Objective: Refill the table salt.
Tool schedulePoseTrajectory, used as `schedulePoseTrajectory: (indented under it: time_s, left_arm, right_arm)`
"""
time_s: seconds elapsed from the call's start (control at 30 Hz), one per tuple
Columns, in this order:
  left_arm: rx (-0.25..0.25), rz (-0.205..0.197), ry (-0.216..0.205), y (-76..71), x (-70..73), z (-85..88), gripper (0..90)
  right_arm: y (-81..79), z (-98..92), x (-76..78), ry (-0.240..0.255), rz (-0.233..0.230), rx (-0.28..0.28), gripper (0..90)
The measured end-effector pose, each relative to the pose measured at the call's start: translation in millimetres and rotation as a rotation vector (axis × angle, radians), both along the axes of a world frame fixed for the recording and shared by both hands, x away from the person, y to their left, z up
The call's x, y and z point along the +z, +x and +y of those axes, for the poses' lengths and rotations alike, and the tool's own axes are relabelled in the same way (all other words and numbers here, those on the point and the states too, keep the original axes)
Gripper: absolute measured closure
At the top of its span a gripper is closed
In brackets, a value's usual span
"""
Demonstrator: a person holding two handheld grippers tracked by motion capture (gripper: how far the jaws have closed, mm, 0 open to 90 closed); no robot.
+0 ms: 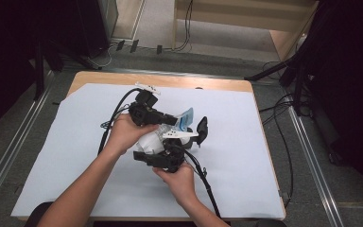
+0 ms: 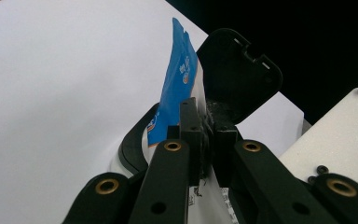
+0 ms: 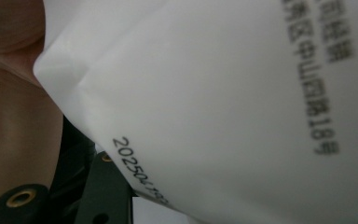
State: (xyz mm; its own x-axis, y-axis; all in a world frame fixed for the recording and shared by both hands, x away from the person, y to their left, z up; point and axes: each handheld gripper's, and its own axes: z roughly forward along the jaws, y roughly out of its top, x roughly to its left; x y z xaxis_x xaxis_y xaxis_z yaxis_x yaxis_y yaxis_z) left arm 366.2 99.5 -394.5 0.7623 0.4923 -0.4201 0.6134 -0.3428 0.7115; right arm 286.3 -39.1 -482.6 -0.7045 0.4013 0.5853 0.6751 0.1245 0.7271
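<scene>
left gripper: jaws clamped on the blue torn top of the white pouch | right gripper: around the pouch's lower body, grip unclear | pouch: held above surface, just left of black flip-lid container | handling: light, soft, slick film; likely crumples, so hold at the sealed edge

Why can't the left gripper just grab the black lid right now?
It probably can't yet: the left gripper is already shut on the blue and white packet, which stands between it and the open black lid just behind.
</scene>
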Motion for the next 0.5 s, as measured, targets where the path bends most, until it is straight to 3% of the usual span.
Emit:
schedulePoseTrajectory:
  time_s: [0.5]
  left_arm:
    - [-0.002, -0.004, 0.0, 0.6, -0.2, 0.3, 88.8]
  right_arm:
    - [0.6, 0.2, 0.0, -0.009, -0.003, -0.005, 55.1]
